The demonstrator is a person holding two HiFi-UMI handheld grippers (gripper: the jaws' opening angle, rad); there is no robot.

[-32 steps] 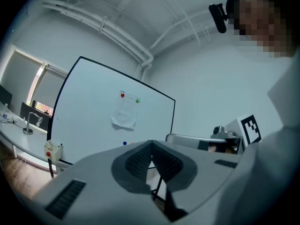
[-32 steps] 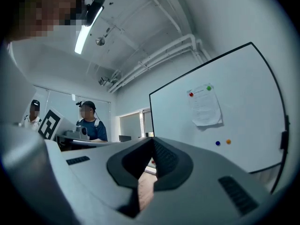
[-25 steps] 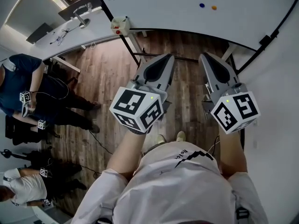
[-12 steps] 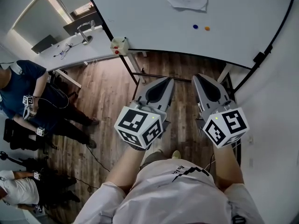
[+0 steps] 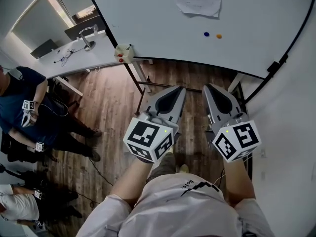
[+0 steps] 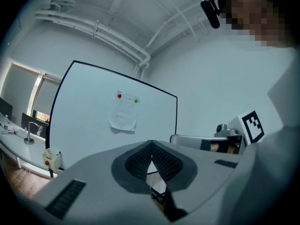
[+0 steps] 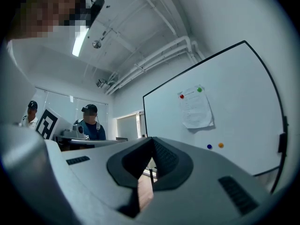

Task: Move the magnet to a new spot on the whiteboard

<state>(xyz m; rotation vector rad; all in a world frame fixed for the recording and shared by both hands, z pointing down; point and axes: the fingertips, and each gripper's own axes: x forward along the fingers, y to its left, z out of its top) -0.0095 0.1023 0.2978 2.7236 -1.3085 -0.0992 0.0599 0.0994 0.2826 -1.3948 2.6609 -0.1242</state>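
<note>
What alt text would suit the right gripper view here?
The right gripper, jaws shut and empty, points toward a whiteboard some way off. A paper is pinned there by a red magnet and a green magnet; a blue magnet and an orange magnet sit lower right. Two people are at far left.

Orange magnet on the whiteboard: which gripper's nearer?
Right. The right gripper sits almost directly below the orange magnet, short of the whiteboard; the left gripper is farther off to the magnet's left. Neither touches it.

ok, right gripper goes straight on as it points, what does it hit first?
Probably the whiteboard, low near its left edge, left of the blue magnet. Nothing shows in between; depth unclear.
</note>
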